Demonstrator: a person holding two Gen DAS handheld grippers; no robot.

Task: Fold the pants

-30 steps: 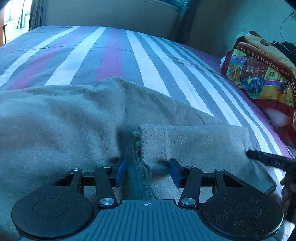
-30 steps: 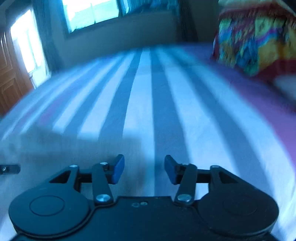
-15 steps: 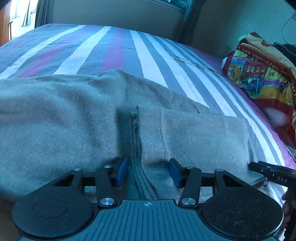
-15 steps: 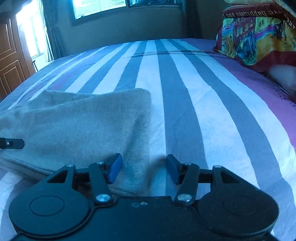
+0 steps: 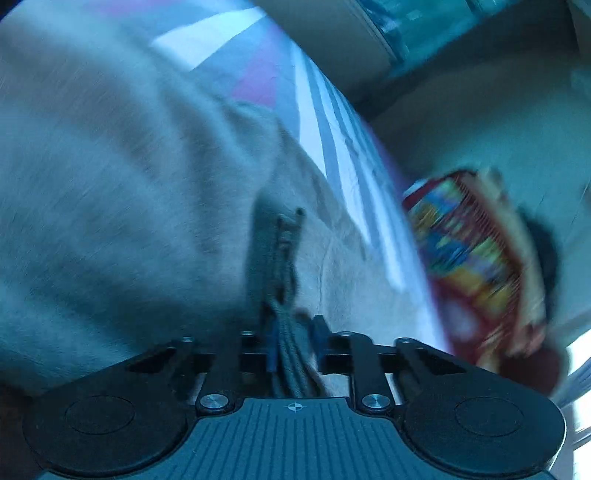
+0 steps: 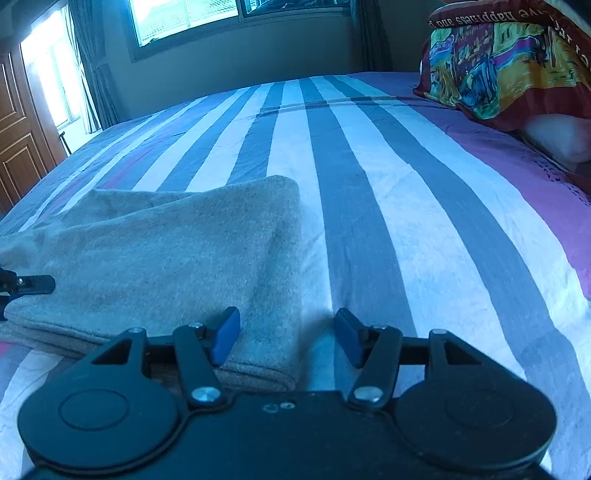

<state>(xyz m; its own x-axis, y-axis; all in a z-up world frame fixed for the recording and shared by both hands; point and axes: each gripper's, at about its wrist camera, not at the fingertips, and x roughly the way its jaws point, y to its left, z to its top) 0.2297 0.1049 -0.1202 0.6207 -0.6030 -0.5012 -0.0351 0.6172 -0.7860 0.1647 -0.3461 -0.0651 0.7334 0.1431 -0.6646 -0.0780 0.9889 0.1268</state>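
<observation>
- Your left gripper was clenched on the pants: its 2 blue pads had pinched a ribbed grey band of the fabric between them, and the whole left wrist view was tilted and smeared with blur.
- Your right gripper was released and its jaws were opening. The corner of the folded cloth lay under and between them, but the pads were not pressing on it; the right pad sat over bare sheet.
- The pants lay as a grey-beige fleece layer on the near left part of the bed, folded with a rounded far corner and a stacked edge toward you in the right wrist view.
- The surface was a striped bedsheet in white, grey and purple bands, smooth apart from 1 faint crease across the far end.
- A colourful printed pillow with lettering along its top edge rested at the right side of the bed, with a white pillow tucked below it.
- Beyond the bed you had a grey wall with a bright window, dark curtains beside it, and a wooden panelled door at far left.
- A black bar of your other tool poked in at the left edge, over the cloth.
</observation>
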